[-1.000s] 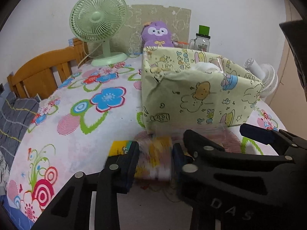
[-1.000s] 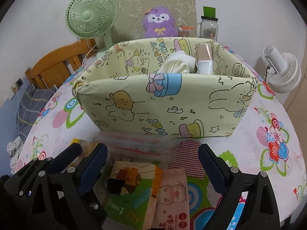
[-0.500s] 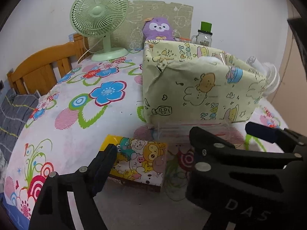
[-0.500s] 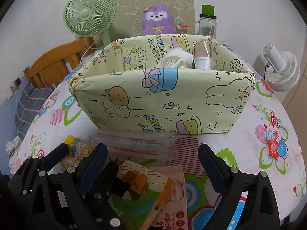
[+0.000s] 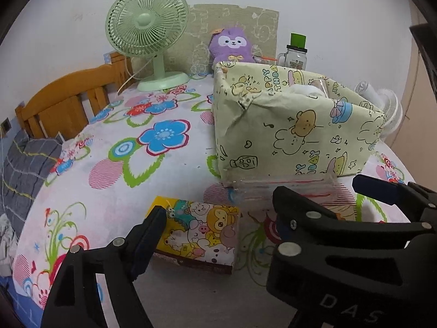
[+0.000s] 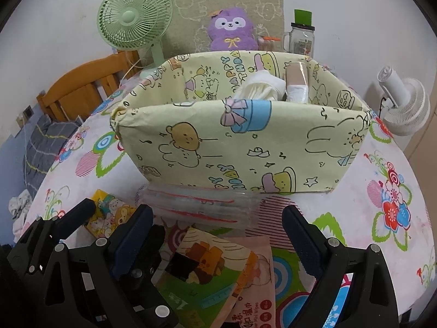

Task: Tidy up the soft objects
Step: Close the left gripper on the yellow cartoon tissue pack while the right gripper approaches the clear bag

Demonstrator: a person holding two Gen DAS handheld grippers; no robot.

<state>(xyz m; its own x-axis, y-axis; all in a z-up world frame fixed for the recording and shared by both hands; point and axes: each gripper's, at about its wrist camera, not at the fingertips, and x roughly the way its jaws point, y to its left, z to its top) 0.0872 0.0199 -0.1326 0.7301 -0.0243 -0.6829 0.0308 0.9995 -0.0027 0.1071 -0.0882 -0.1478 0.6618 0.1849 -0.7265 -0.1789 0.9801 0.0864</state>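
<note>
A yellow cartoon tissue pack [image 5: 199, 236] lies on the flowered tablecloth, between the fingers of my open left gripper [image 5: 215, 232], not gripped; it also shows in the right wrist view [image 6: 109, 214]. The pale green cartoon storage box [image 5: 295, 128] [image 6: 240, 147] stands behind it, holding a white cloth [image 6: 259, 88] and a wrapped roll [image 6: 296, 86]. My right gripper [image 6: 215, 242] is open above a green snack packet [image 6: 202, 276] and a pink wipes pack [image 6: 254, 295]. A clear zip-bag bundle [image 6: 196, 206] lies against the box front.
A green desk fan [image 5: 147, 32], a purple plush [image 5: 232, 45] and a glass jar [image 5: 296, 54] stand at the back. A white fan [image 6: 404, 104] is at right. A wooden chair [image 5: 68, 101] and grey cloth [image 5: 24, 161] are at left.
My left gripper opened and let go of the yellow tissue pack, which now lies flat on the table. The right gripper stayed open, moving slightly closer to the box.
</note>
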